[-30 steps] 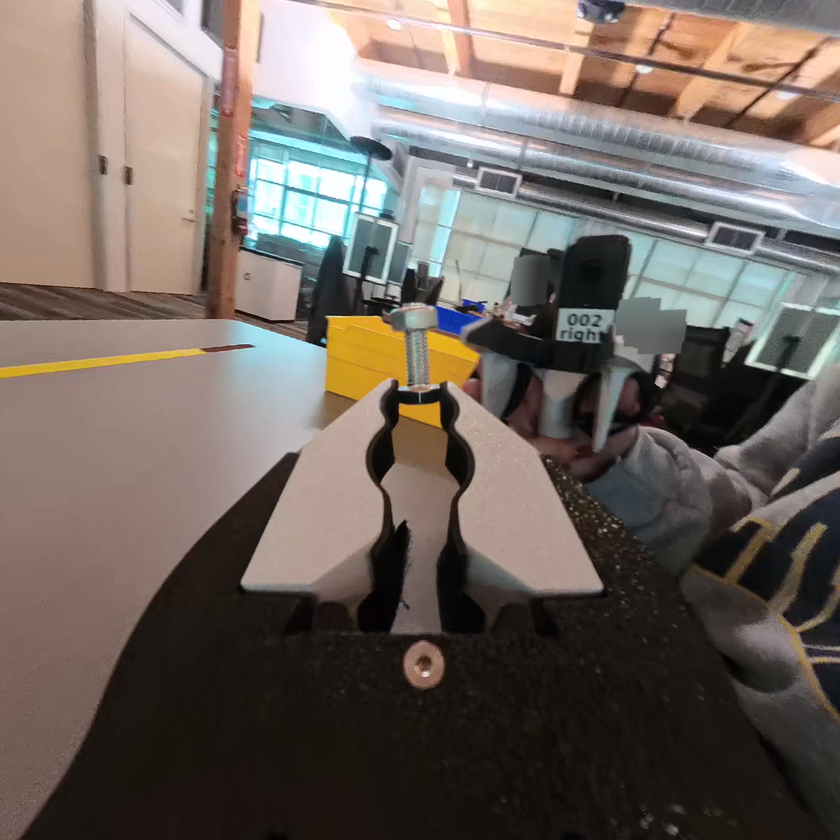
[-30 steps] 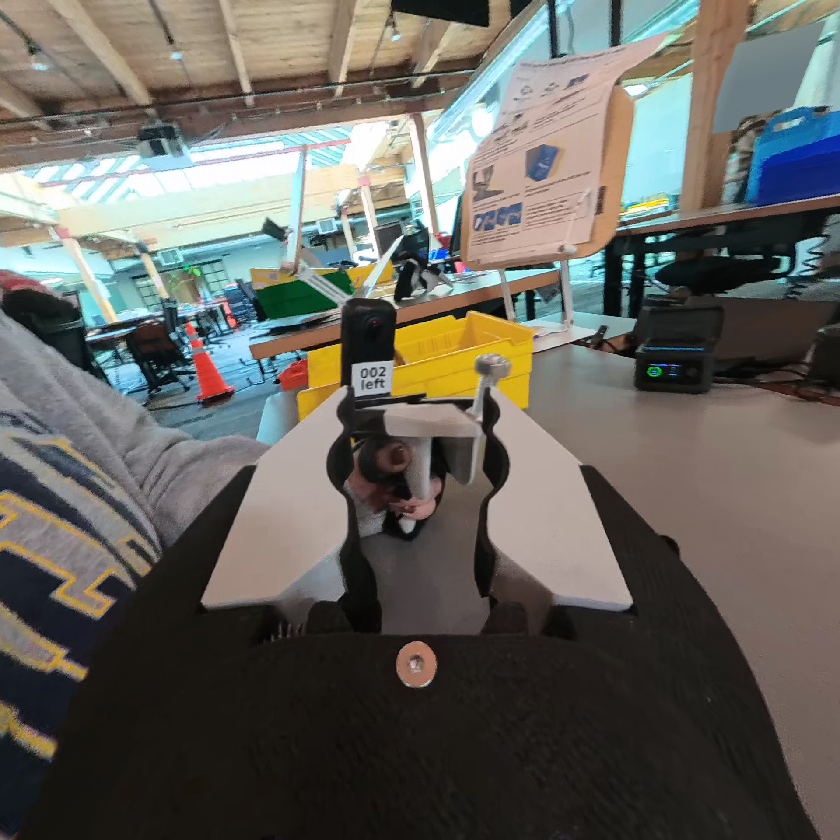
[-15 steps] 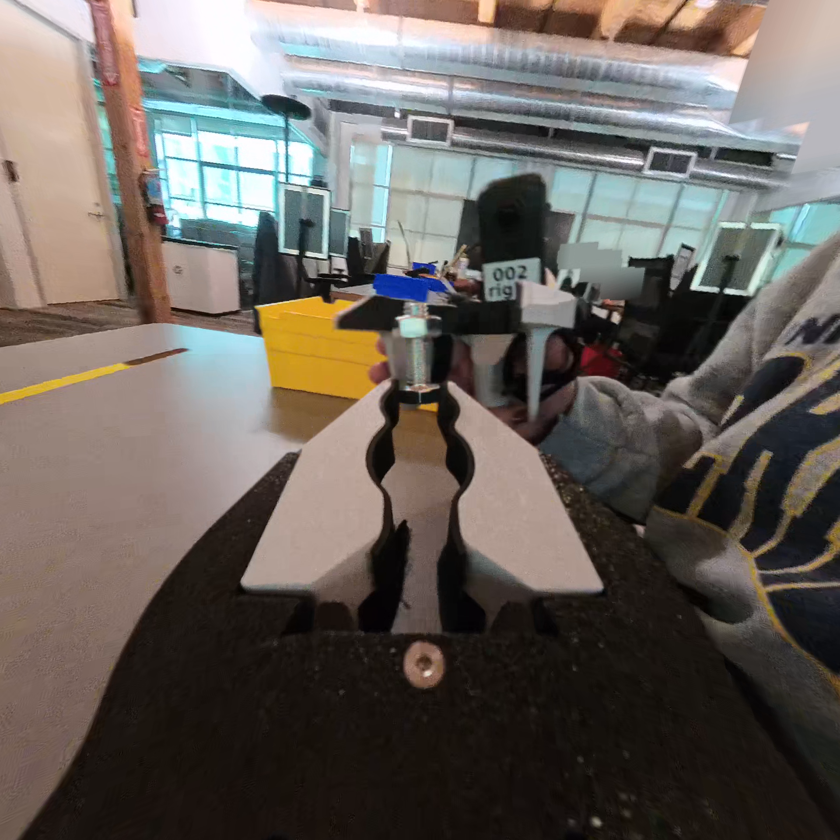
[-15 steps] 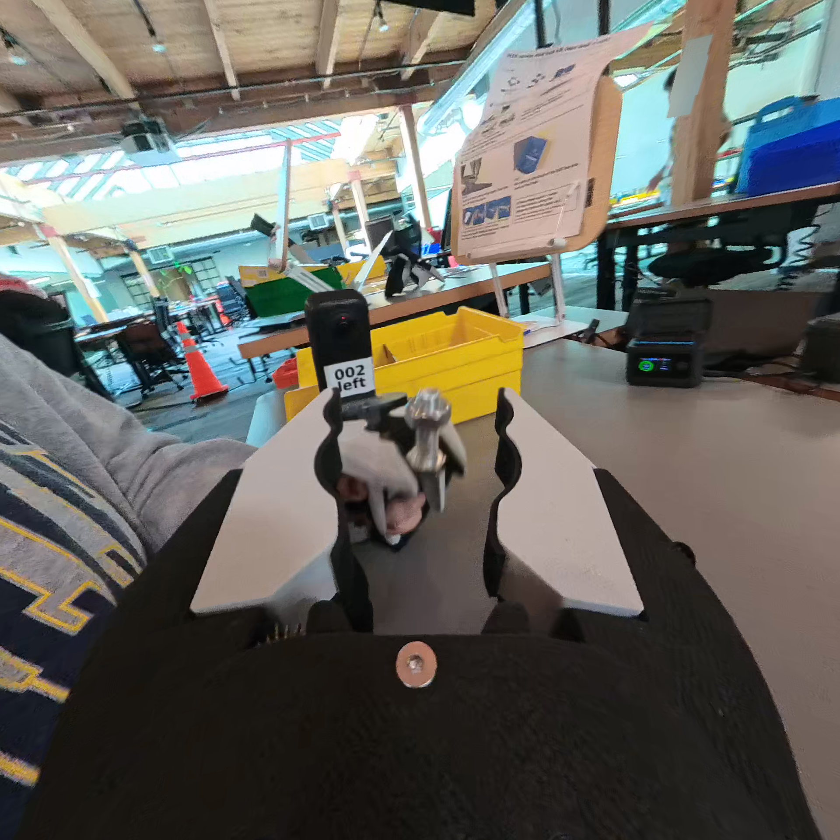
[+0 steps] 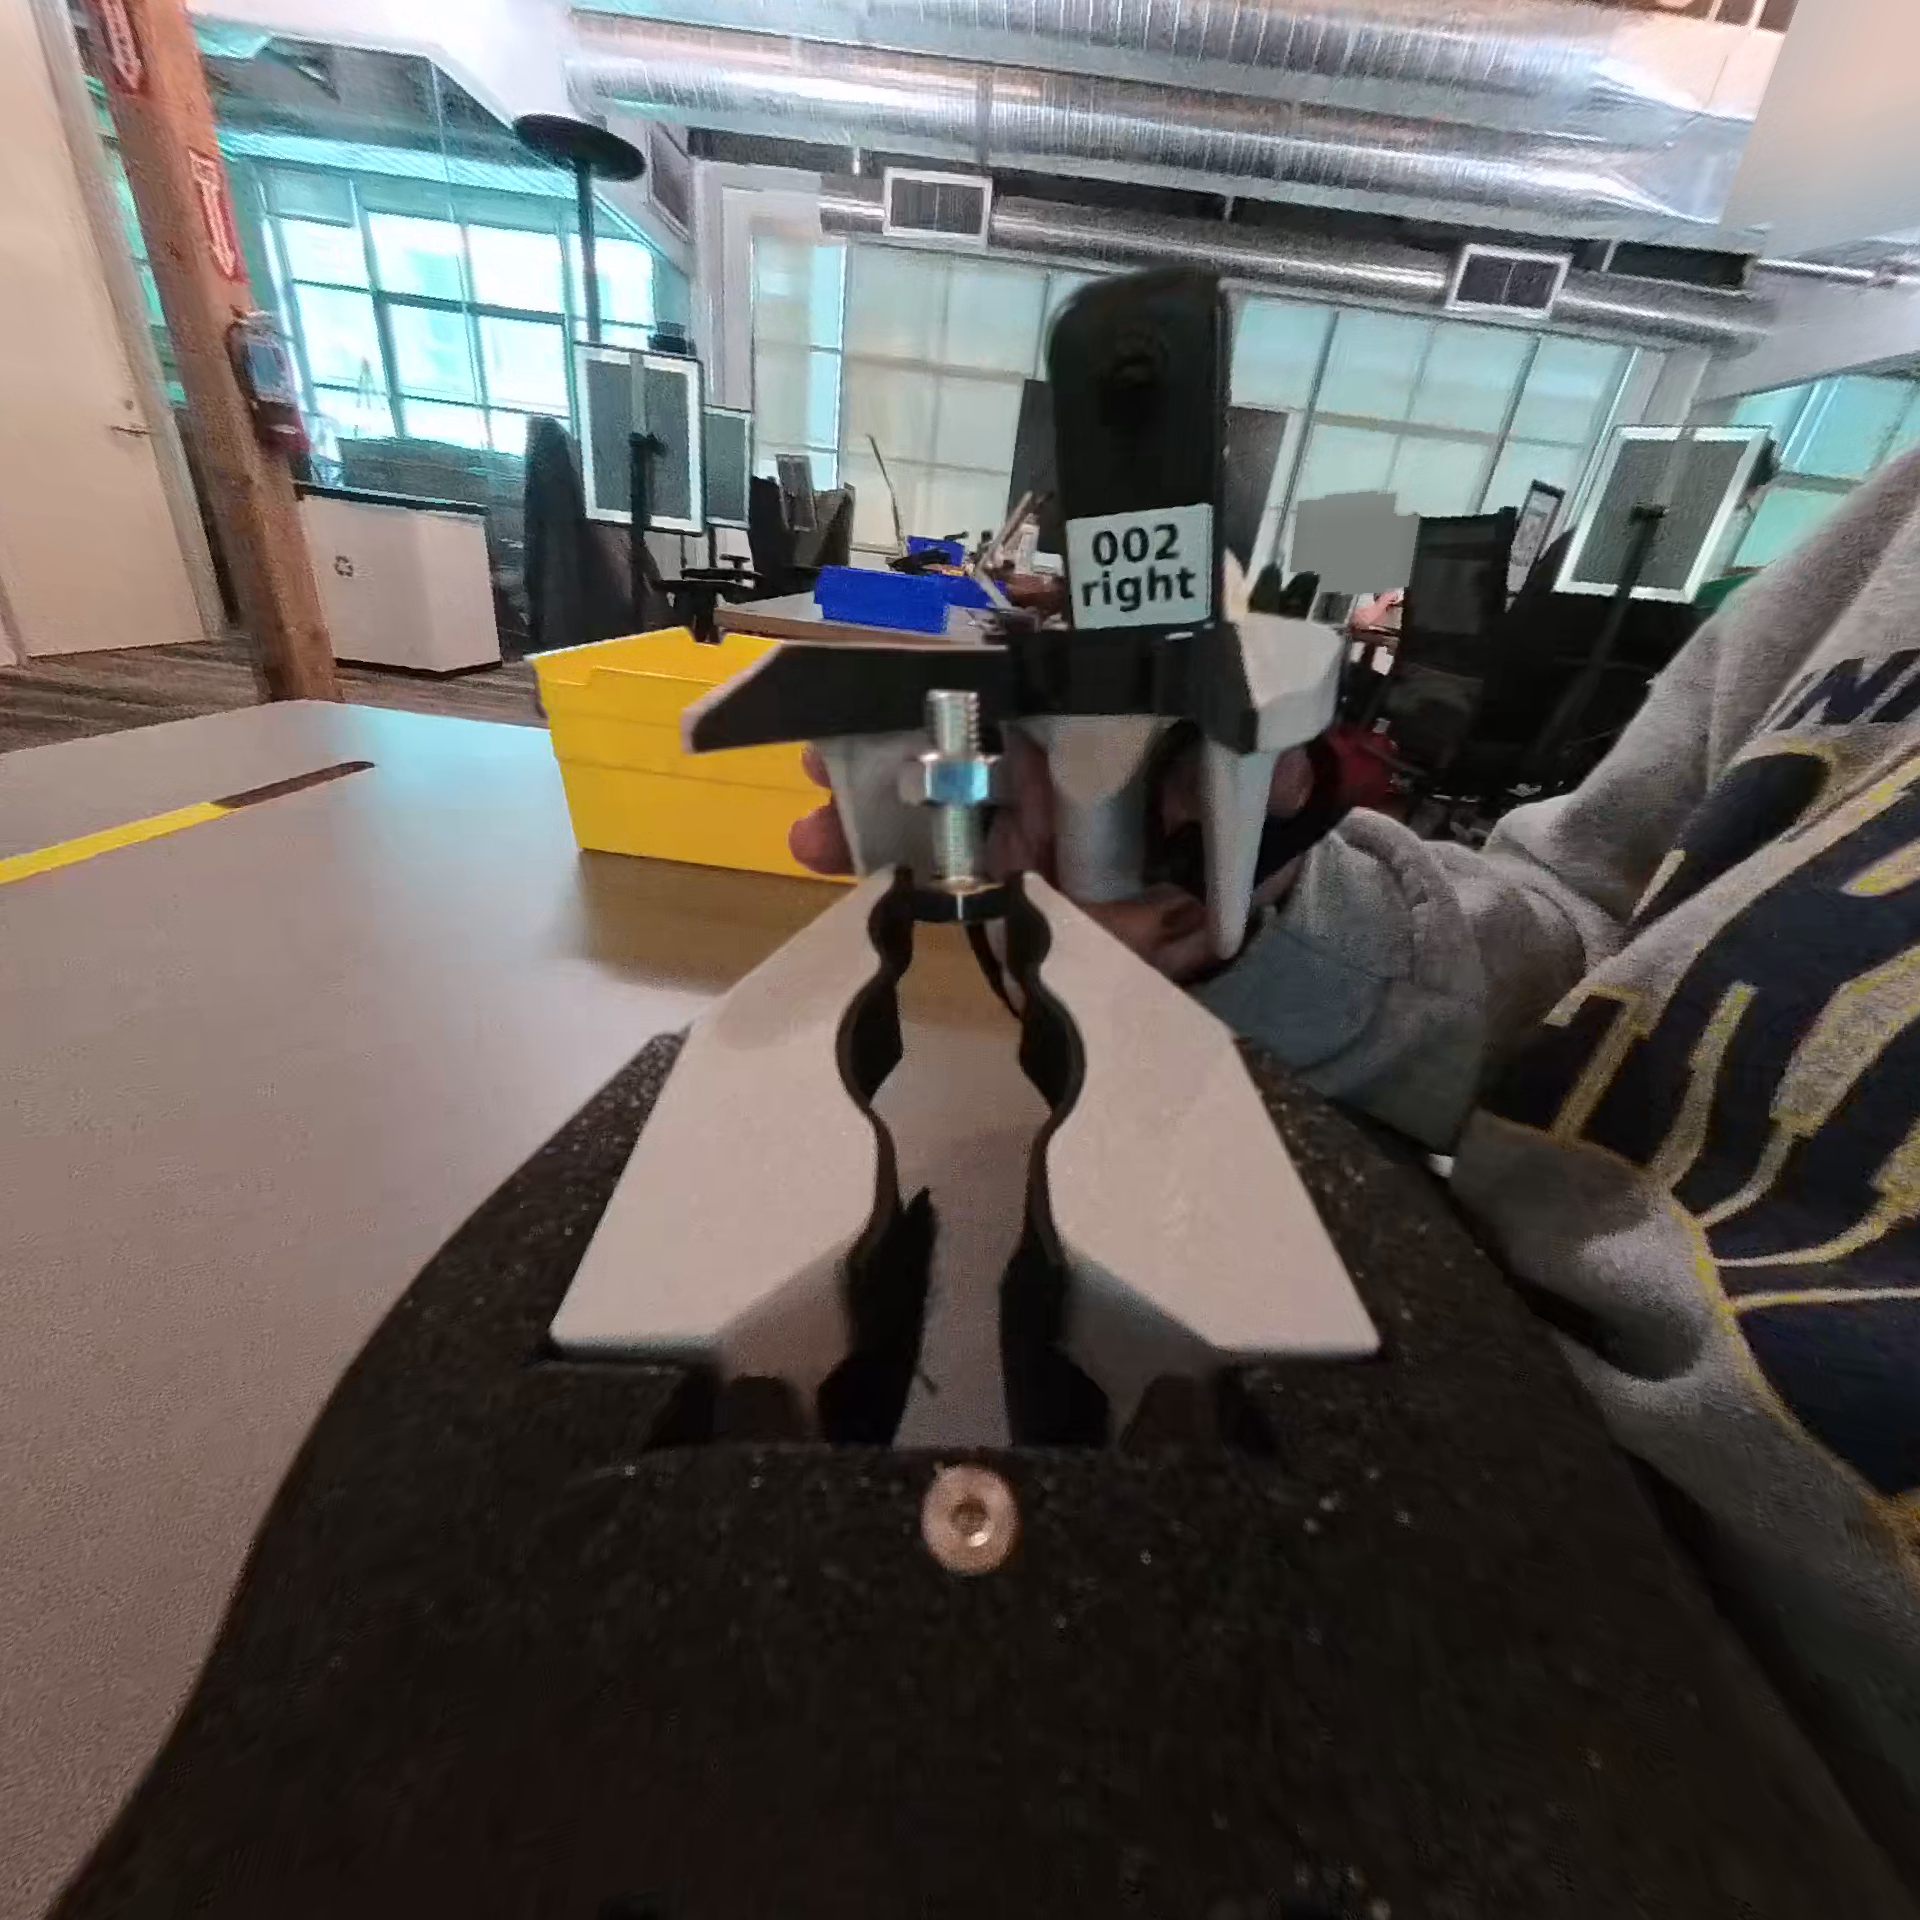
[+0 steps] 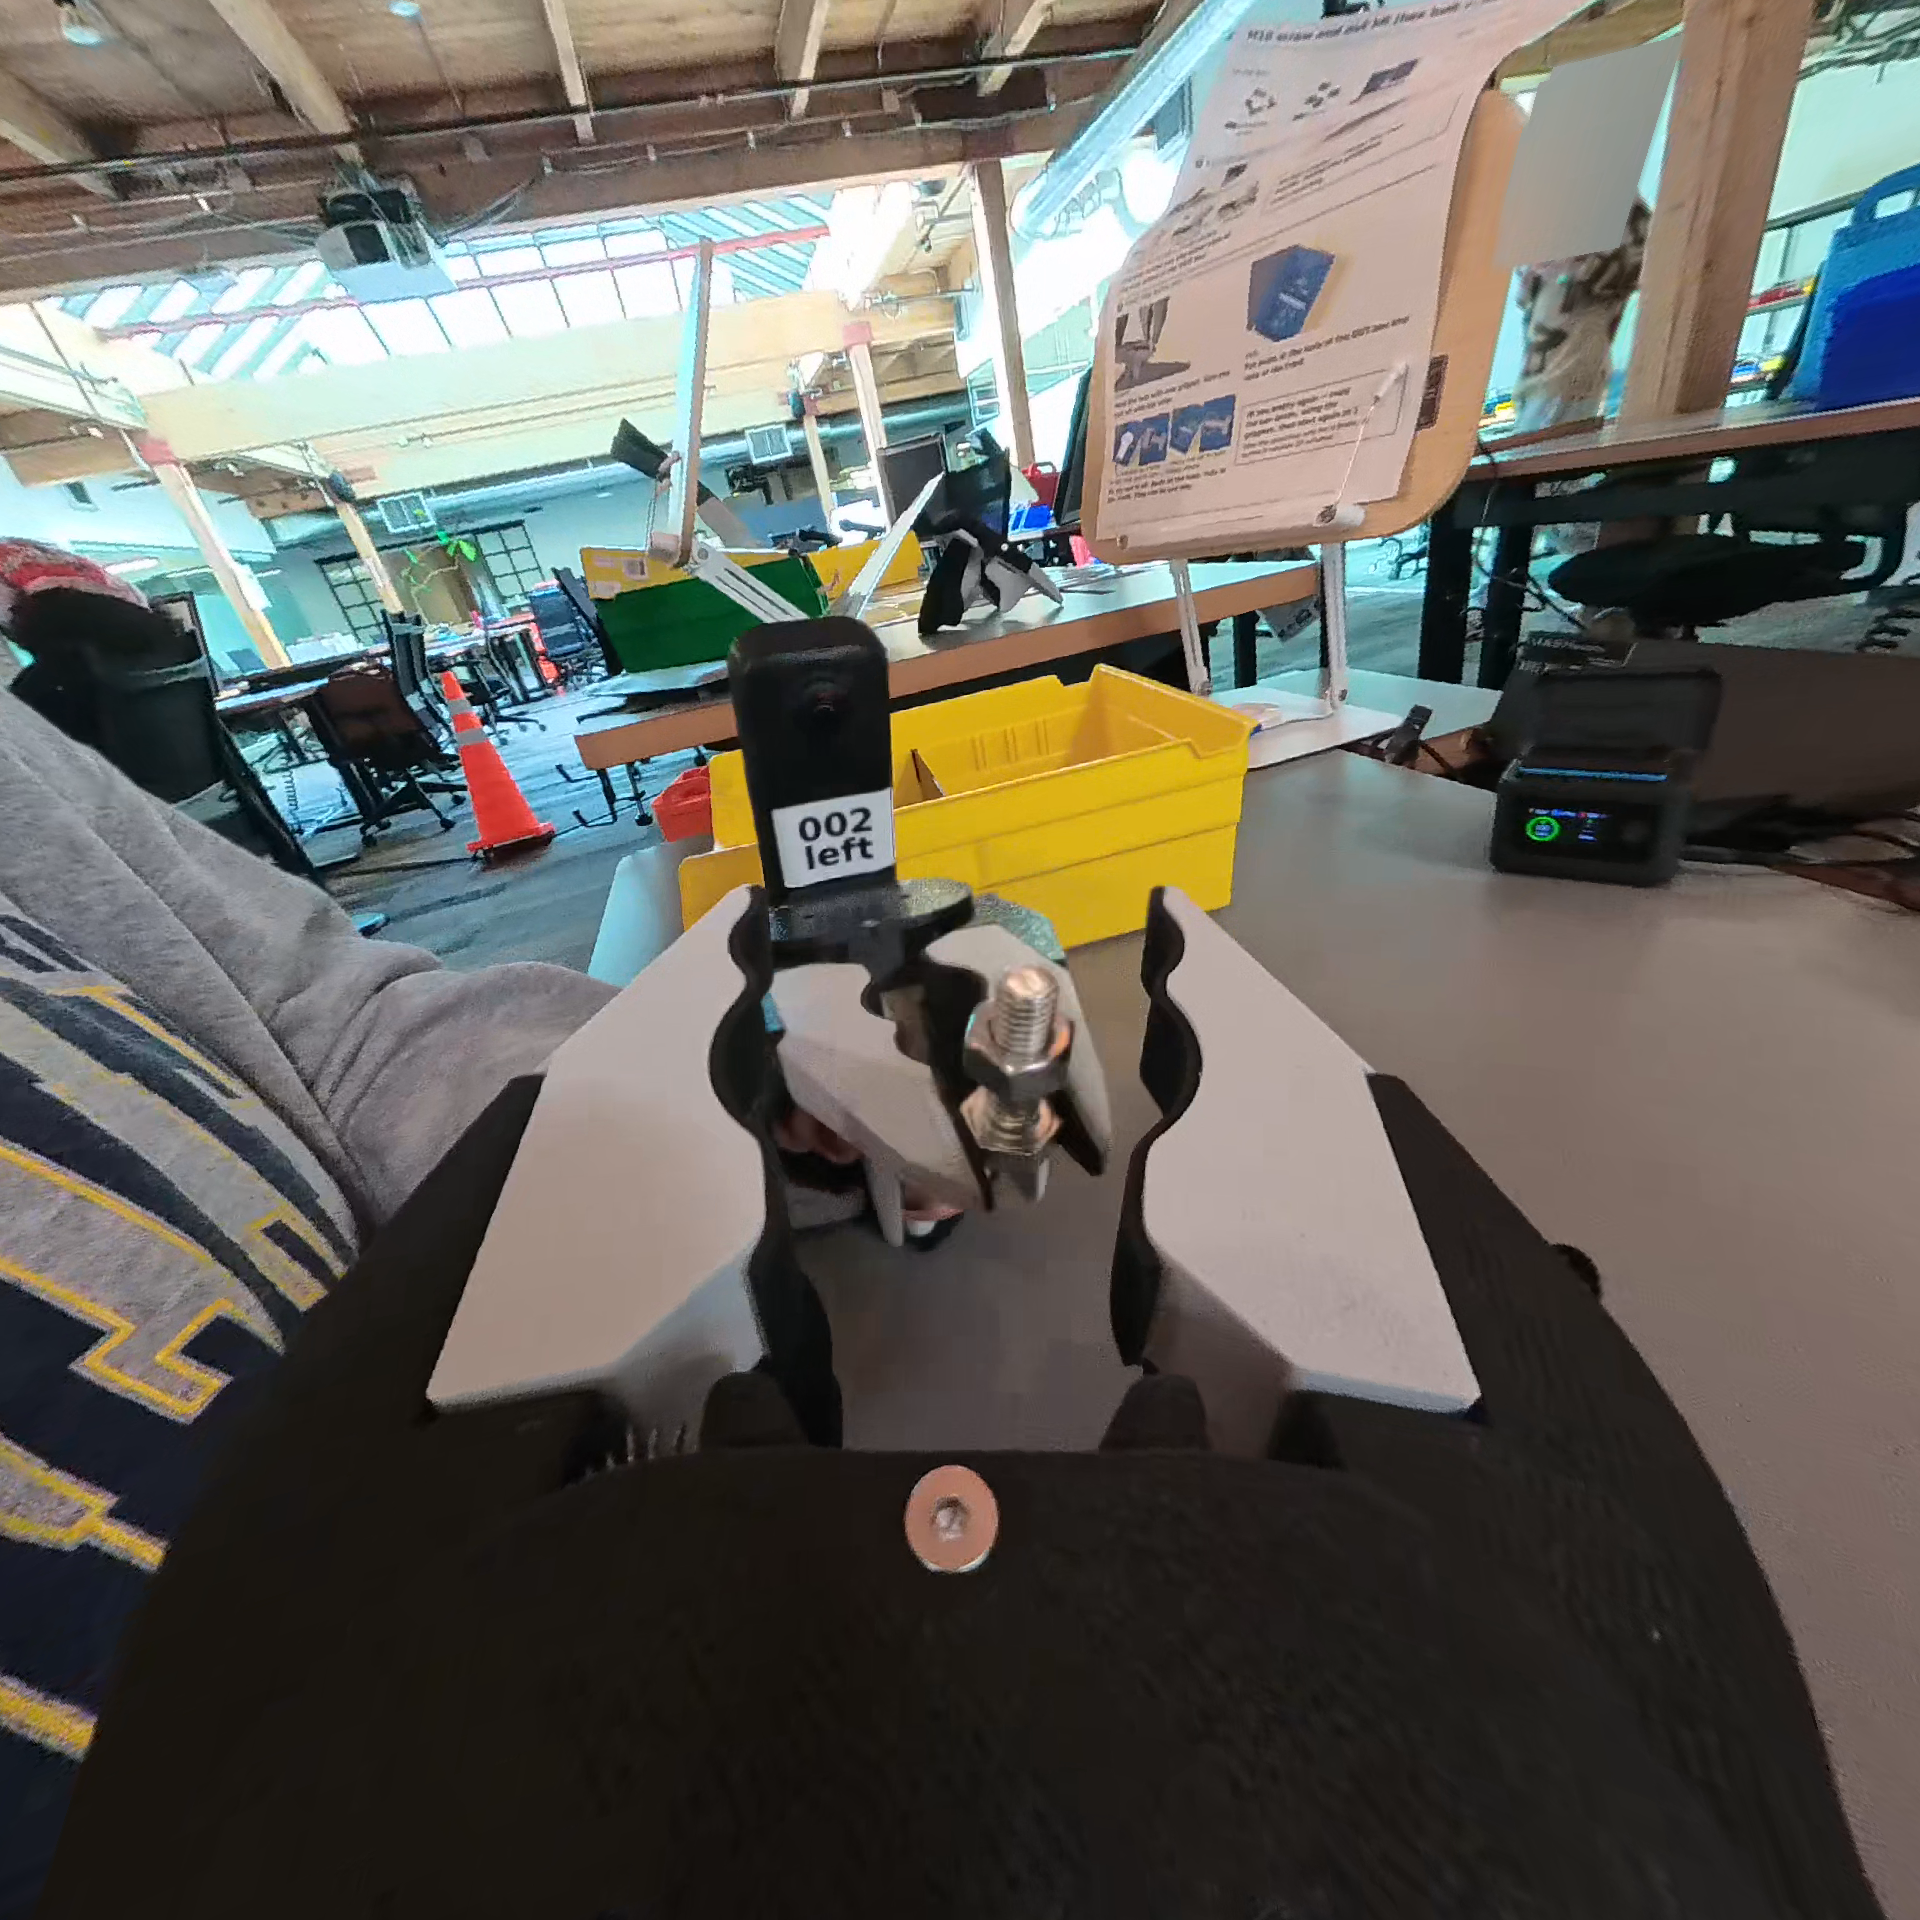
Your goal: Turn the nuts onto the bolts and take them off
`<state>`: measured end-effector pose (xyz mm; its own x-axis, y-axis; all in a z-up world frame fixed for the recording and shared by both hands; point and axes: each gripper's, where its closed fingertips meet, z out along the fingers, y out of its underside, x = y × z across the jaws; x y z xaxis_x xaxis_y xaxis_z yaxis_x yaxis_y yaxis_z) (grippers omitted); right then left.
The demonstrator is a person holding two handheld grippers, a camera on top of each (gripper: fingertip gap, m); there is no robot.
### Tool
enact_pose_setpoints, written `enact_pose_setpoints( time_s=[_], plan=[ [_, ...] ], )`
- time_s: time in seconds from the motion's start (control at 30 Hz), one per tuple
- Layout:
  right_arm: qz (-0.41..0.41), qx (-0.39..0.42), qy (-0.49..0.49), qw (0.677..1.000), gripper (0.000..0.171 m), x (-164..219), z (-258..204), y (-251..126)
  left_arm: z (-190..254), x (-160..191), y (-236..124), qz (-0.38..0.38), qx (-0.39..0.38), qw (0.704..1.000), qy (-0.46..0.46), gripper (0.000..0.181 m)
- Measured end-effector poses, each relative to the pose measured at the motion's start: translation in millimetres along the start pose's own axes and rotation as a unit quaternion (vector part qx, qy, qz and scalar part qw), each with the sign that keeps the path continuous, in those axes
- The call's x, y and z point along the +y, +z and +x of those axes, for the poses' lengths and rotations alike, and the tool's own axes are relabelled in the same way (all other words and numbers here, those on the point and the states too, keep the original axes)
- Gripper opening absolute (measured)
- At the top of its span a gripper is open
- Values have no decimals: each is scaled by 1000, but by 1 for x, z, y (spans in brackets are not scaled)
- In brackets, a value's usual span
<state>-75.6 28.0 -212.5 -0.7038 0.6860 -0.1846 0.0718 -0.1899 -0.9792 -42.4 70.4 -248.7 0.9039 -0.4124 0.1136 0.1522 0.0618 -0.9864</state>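
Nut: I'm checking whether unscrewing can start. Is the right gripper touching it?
Apart. The right wrist view shows the right gripper open, with clear gaps between both fingers and the nut on the bolt.

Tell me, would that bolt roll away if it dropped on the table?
Probably a little: the bolt has a round shank, but the six-sided nut on it would likely stop it soon. It looks like solid shiny metal, so likely stiff and heavy for its size, and maybe slippery; the left gripper clamps its head end.

Both wrist views face each other, close in, sharing the bolt [image 5: 954,800] and seemingly one yellow bin [image 6: 1049,800].
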Motion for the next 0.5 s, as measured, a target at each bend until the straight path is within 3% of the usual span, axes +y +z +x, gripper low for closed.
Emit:
enact_pose_setpoints(
  time_s=[0.1,0.17,0.2,0.33,0.5],
  plan=[
    [-2,-7,8,1000,74,2,-6,-8,-19,-4,-10,13,-48,999,-10,15],
    [3,-37,-3,999,31,1,-18,-23,-45,-14,-30,50,-113,992,-34,15],
    [11,-33,3,999,35,-2,-16,-28,-50,-19,-36,68,-115,990,-51,15],
    [23,46,10,999,37,-8,14,-26,-28,-10,-19,31,-70,997,-9,16],
    [-18,46,5,999,8,4,14,-16,-5,-1,-3,3,-21,999,26,15]
  ],
)
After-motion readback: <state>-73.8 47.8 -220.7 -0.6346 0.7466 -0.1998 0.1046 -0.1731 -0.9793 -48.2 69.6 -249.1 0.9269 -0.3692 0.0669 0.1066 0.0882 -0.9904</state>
